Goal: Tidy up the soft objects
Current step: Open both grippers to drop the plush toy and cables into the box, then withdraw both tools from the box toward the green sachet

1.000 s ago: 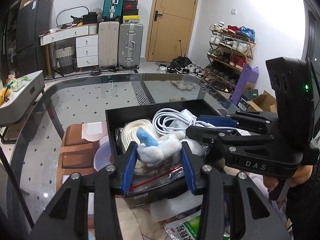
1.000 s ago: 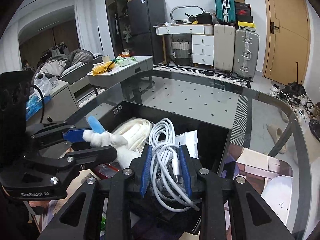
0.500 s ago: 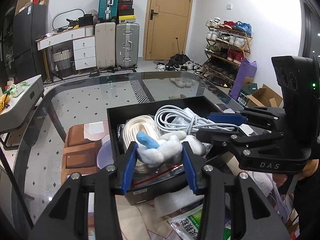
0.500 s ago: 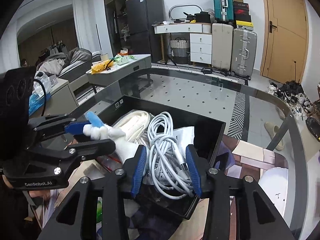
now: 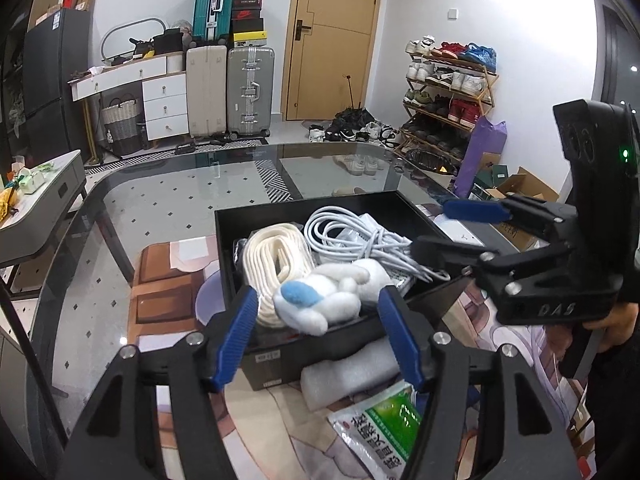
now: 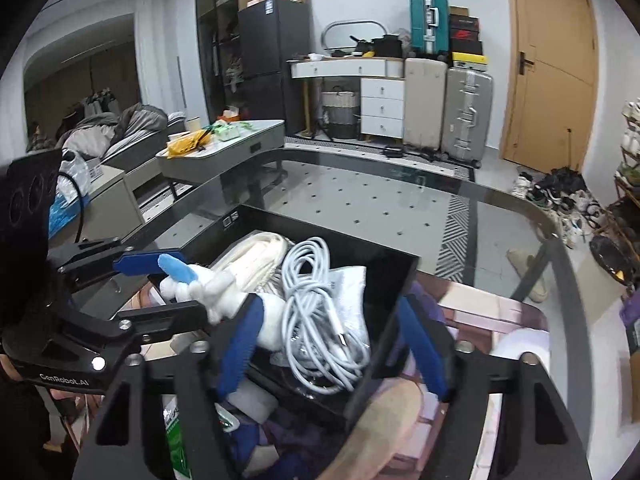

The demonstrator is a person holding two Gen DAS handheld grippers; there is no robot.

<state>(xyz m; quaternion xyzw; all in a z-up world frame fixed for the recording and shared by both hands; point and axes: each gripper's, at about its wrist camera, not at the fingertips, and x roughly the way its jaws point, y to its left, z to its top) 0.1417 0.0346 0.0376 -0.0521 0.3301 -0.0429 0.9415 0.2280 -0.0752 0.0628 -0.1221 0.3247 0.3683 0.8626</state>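
A black box (image 5: 236,216) on the glass table holds a coiled cream rope (image 5: 276,260), a white cable bundle (image 5: 352,236) and a white plush toy with a blue patch (image 5: 324,296). My left gripper (image 5: 320,328) is open, its blue pads either side of the plush, which lies on the box's near edge. My right gripper (image 6: 336,344) is open over the cable bundle (image 6: 316,312), not gripping it. The plush (image 6: 212,284) also shows in the right wrist view beside the left gripper (image 6: 156,280). The right gripper shows in the left wrist view (image 5: 444,232).
A foam piece (image 5: 352,372) and a green-and-white packet (image 5: 380,432) lie in front of the box. The glass table edge (image 5: 120,176) curves behind. A grey side table (image 6: 224,148), suitcases (image 5: 248,88) and a shoe rack (image 5: 448,92) stand beyond.
Both grippers have opened. The left let go of the plush toy, which now rests on the box's edge. The right let go of the cable bundle and drew back.
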